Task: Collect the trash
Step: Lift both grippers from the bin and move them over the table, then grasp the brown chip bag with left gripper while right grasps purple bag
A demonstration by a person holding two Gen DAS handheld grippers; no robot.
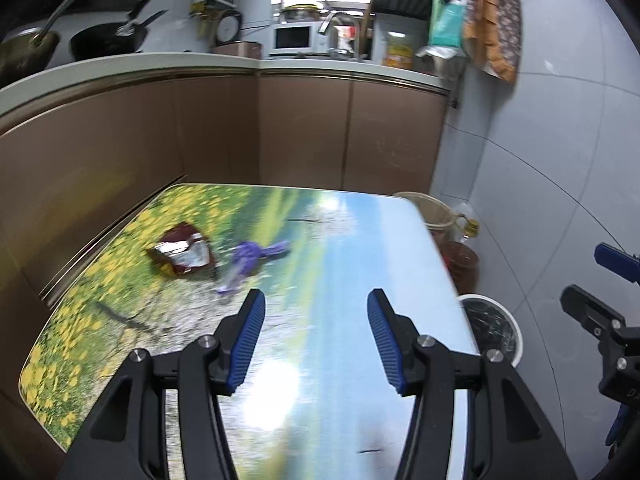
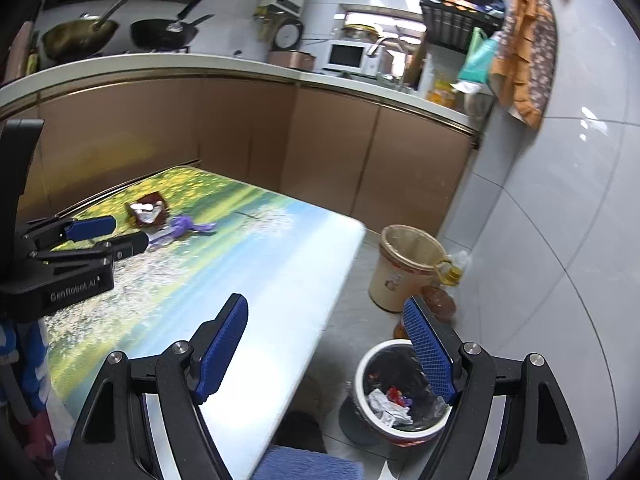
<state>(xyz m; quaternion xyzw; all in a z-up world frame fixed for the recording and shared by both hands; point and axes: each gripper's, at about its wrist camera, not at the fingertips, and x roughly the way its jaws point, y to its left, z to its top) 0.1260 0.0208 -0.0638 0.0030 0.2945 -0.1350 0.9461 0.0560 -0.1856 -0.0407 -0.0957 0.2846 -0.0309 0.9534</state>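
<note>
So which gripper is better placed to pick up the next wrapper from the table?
Left. The left gripper is open above the table, facing the red wrapper and purple wrapper. The right gripper is open over the table edge, toward the trash bin.

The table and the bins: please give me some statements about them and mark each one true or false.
1. A red snack wrapper and a purple wrapper lie on the table. True.
2. The left claw holds the purple wrapper. False: it is open and empty, short of it.
3. The white bin on the floor already has trash inside. True.
4. The right claw is shut. False: it is open, holding nothing.
5. The beige bin stands on the table. False: on the floor beside it.
</note>
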